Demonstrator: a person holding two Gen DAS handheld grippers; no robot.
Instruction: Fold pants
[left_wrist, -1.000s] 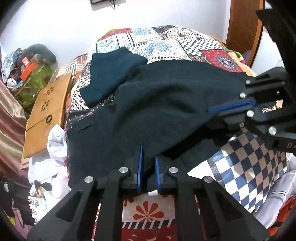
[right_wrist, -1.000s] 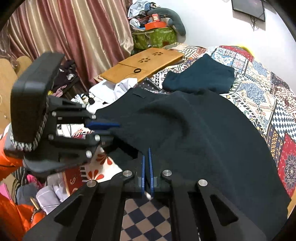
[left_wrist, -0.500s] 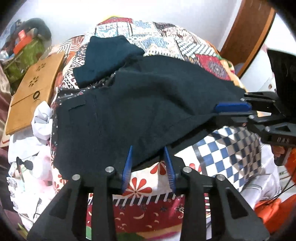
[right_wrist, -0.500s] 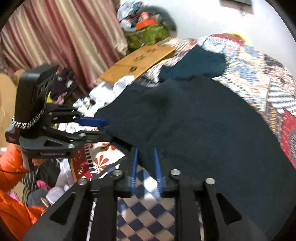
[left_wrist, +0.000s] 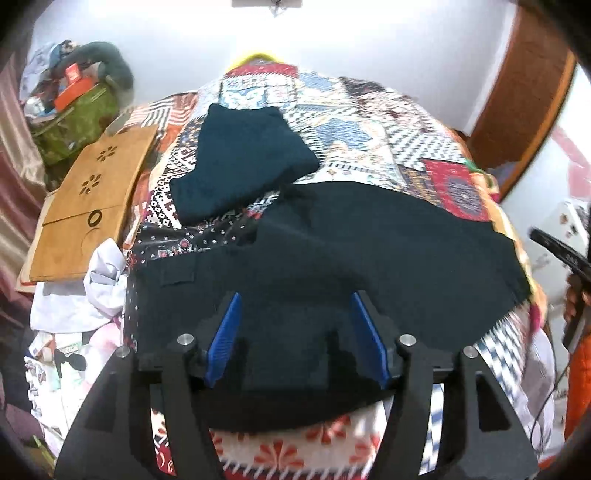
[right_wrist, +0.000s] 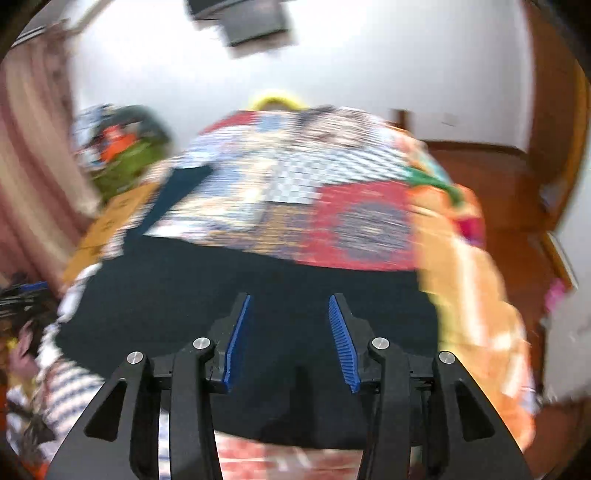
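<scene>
Left wrist view — both tools, left tool (left_wrist: 295, 332) and right tool (right_wrist: 288, 339), gape above pants (left_wrist: 369, 251).

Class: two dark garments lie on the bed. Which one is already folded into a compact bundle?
The smaller teal-blue garment, farther up the patchwork quilt. The black pants, lying under the open left tongs, are larger and still spread wide.

Left gripper (left_wrist: 295, 339): jaws spread wide, both blue-padded fingers (left_wrist: 226, 341) visible, nothing held between them. Right gripper (right_wrist: 291, 341): jaws likewise spread wide, blue fingers (right_wrist: 342, 343) empty; its view is motion-blurred. In the left wrist view, a hand (left_wrist: 574, 299) appears at the far right edge.
</scene>
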